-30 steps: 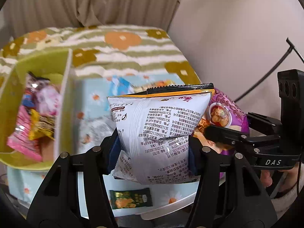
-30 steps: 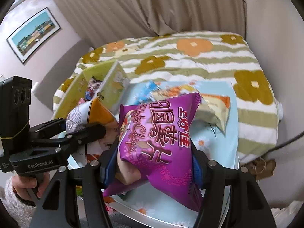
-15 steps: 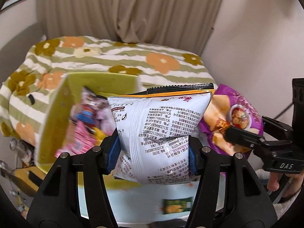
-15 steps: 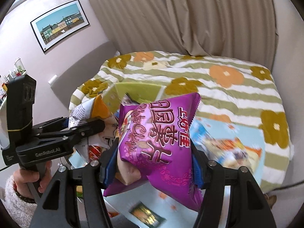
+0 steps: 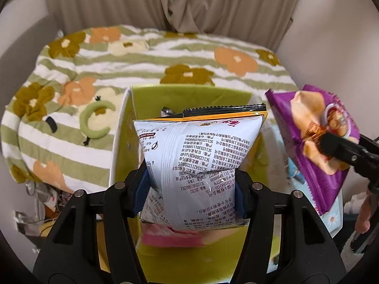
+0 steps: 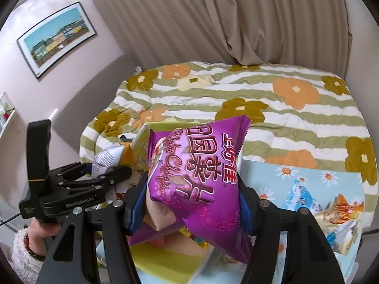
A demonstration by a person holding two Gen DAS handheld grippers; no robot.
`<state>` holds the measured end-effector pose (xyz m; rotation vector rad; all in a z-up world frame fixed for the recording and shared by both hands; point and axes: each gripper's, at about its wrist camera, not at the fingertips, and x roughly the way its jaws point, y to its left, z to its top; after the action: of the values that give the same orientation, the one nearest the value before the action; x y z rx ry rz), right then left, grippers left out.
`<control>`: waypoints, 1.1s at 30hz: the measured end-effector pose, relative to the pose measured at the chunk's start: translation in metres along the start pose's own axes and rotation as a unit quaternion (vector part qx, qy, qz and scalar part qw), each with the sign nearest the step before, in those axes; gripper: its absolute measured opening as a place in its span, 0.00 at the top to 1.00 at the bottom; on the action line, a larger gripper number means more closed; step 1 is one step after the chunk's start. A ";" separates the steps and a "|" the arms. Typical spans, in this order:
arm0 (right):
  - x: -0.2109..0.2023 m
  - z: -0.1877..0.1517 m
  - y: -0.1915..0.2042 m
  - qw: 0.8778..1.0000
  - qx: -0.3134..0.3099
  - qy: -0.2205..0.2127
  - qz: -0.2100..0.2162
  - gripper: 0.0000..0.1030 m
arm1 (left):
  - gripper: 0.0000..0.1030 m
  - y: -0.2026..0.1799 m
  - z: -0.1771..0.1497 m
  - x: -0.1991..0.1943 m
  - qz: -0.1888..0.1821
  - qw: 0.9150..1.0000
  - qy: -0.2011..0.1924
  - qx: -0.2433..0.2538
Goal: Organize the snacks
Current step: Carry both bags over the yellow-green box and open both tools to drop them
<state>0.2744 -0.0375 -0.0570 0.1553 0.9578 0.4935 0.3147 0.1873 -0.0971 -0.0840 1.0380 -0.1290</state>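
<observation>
Both grippers have swung across from the blue daisy tabletop point(image 6: 272, 177) to over the green box point(image 5: 189, 94). The left gripper point(image 5: 191, 189) has its fingers clamped on the white chip bag point(image 5: 199, 161) (printed back facing the camera) above the box. The right gripper point(image 6: 189, 203) pinches the purple chip bag point(image 6: 189, 165) beside it.

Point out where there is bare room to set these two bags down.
Free: the green box's near floor, in front of the pink packet, and the daisy-print tray's strip beside the purple bag. Crowded: the tray's right end, under loose snack packets; the white bag hides the box's middle.
</observation>
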 end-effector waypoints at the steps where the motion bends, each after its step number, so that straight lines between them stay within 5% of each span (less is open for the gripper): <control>1: 0.006 0.001 0.000 1.000 0.006 0.003 -0.004 0.42 | 0.47 0.004 0.002 0.010 -0.001 1.000 0.008 -0.001; 4: 0.020 0.001 0.002 1.000 0.018 0.012 -0.018 0.42 | 0.25 0.014 0.004 0.031 -0.012 1.000 0.029 0.003; 5: 0.024 0.002 0.003 0.999 0.020 0.015 -0.023 0.42 | 0.07 0.017 0.003 0.035 -0.009 1.000 0.029 0.005; 6: 0.028 0.002 0.004 0.999 0.023 0.018 -0.028 0.42 | 0.00 0.017 0.001 0.035 -0.009 1.000 0.027 0.007; 26: 0.087 0.024 0.017 0.997 0.037 0.046 -0.040 0.38 | 0.00 0.041 -0.022 0.013 -0.003 1.000 0.017 0.005; 29: 0.094 0.026 0.014 0.997 0.049 0.042 -0.041 0.24 | 0.00 0.040 -0.022 0.015 0.000 1.000 0.020 0.009; 31: 0.094 0.025 0.012 0.997 0.052 0.032 -0.041 0.06 | 0.00 0.039 -0.022 0.017 -0.001 1.000 0.023 0.011; 33: 0.090 0.023 0.013 0.998 0.044 0.021 -0.049 0.03 | 0.00 0.037 -0.024 0.020 -0.003 0.999 0.029 0.014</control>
<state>0.3314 0.0184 -0.1060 0.1769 1.0244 0.3648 0.3061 0.2204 -0.1314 -0.0579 1.0931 -0.1512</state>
